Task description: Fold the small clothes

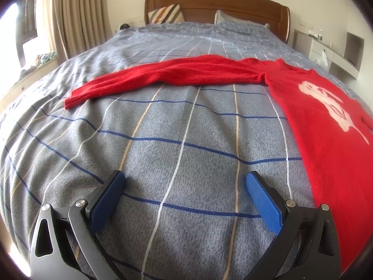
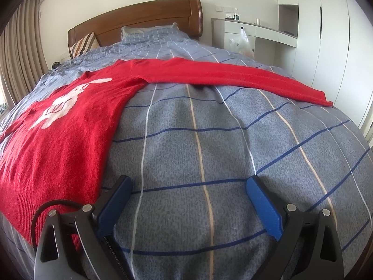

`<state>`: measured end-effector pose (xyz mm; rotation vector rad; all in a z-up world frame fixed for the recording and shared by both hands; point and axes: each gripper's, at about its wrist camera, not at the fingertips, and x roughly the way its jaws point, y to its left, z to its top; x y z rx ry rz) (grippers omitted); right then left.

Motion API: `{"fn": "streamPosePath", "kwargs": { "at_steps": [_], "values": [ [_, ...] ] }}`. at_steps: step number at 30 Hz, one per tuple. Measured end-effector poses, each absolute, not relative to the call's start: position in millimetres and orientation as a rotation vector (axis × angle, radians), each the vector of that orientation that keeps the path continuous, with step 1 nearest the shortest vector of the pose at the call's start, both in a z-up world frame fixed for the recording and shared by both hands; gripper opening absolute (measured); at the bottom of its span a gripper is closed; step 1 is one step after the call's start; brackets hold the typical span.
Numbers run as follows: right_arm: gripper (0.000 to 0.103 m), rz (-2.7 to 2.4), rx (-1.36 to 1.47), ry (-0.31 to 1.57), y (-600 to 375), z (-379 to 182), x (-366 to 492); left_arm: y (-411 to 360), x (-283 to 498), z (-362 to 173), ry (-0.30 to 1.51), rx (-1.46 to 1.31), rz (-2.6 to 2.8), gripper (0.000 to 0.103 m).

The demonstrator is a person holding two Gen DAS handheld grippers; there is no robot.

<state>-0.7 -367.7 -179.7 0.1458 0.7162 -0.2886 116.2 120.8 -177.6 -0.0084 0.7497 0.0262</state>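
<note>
A red knitted sweater (image 1: 326,121) with a white figure on its chest lies flat on the bed. One sleeve (image 1: 163,77) stretches out to the left in the left wrist view. The other sleeve (image 2: 244,74) stretches out to the right in the right wrist view, where the sweater body (image 2: 58,135) fills the left side. My left gripper (image 1: 185,180) hovers open over bare quilt, left of the sweater's side edge. My right gripper (image 2: 188,184) is open too, over bare quilt just right of the sweater's lower corner. Nothing is between either pair of blue pads.
The bed carries a grey-blue checked quilt (image 1: 163,140), with pillows (image 1: 165,14) against a wooden headboard (image 1: 214,2). Curtains (image 1: 77,14) and a window ledge stand to the left. A white desk unit (image 2: 251,32) and wardrobes (image 2: 326,35) line the right.
</note>
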Motion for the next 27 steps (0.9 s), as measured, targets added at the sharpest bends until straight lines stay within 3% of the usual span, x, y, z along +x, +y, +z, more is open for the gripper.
{"fn": "streamPosePath", "kwargs": {
  "at_steps": [27],
  "values": [
    [0.101, -0.289, 0.139, 0.719, -367.1, -180.4, 1.9, 119.6, 116.8, -177.6, 0.747, 0.0, 0.034, 0.103]
  ]
}}
